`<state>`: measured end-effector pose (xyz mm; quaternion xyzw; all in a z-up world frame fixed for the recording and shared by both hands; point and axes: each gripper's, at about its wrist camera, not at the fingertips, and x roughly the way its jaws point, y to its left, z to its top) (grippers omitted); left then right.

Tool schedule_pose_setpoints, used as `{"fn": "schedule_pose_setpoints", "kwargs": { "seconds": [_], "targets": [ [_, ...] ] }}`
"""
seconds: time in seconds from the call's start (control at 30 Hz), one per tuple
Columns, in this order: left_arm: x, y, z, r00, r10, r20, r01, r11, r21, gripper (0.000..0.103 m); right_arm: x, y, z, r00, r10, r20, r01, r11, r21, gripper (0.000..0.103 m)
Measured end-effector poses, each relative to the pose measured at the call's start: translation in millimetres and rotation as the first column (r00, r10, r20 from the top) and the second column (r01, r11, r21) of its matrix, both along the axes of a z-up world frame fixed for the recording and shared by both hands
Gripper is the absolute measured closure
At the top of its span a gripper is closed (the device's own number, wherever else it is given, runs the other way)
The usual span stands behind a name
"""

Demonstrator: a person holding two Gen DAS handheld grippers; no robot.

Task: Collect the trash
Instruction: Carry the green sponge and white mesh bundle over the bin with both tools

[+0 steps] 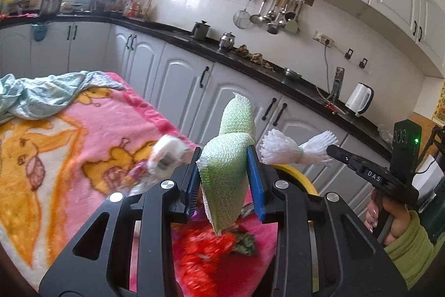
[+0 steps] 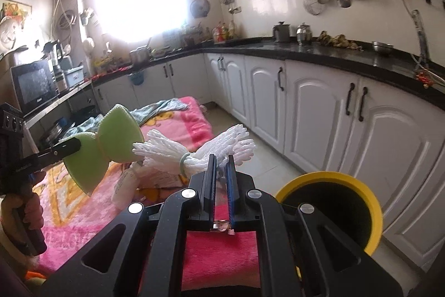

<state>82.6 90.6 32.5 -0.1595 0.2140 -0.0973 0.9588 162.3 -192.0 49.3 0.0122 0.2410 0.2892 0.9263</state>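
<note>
My left gripper is shut on a green foam net sleeve, twisted like a bow, held above the pink blanket; the sleeve also shows in the right wrist view. My right gripper is shut on a white foam net bundle tied with a green band; the bundle also shows in the left wrist view. A yellow-rimmed black bin stands on the floor just right of my right gripper. More wrappers lie on the blanket.
White kitchen cabinets with a black countertop run along the right. A crumpled teal cloth lies at the blanket's far end. Red packaging lies under my left gripper. A kettle and pots stand on the counter.
</note>
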Motion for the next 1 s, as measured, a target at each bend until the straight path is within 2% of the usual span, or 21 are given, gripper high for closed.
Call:
{"fn": "schedule_pose_setpoints", "kwargs": {
  "seconds": [0.23, 0.47, 0.8, 1.0],
  "targets": [
    [26, -45, 15, 0.996, -0.082, 0.026, 0.082, 0.996, 0.024, 0.079, -1, -38, 15, 0.994, -0.098, 0.048, 0.098, 0.995, 0.001, 0.096],
    [59, -96, 22, 0.986, -0.163, 0.026, 0.162, 0.986, 0.025, 0.079, 4, -82, 22, 0.973, -0.218, 0.077, 0.218, 0.976, 0.008, 0.096],
    [97, -157, 22, 0.971, -0.237, 0.022, 0.236, 0.971, 0.043, 0.079, 17, -146, 12, 0.932, -0.357, 0.06, 0.356, 0.934, 0.032, 0.096],
    [117, -188, 9, 0.966, -0.257, 0.006, 0.256, 0.965, 0.061, 0.079, 24, -166, 1, 0.903, -0.424, 0.071, 0.427, 0.904, -0.023, 0.096]
  ]
}}
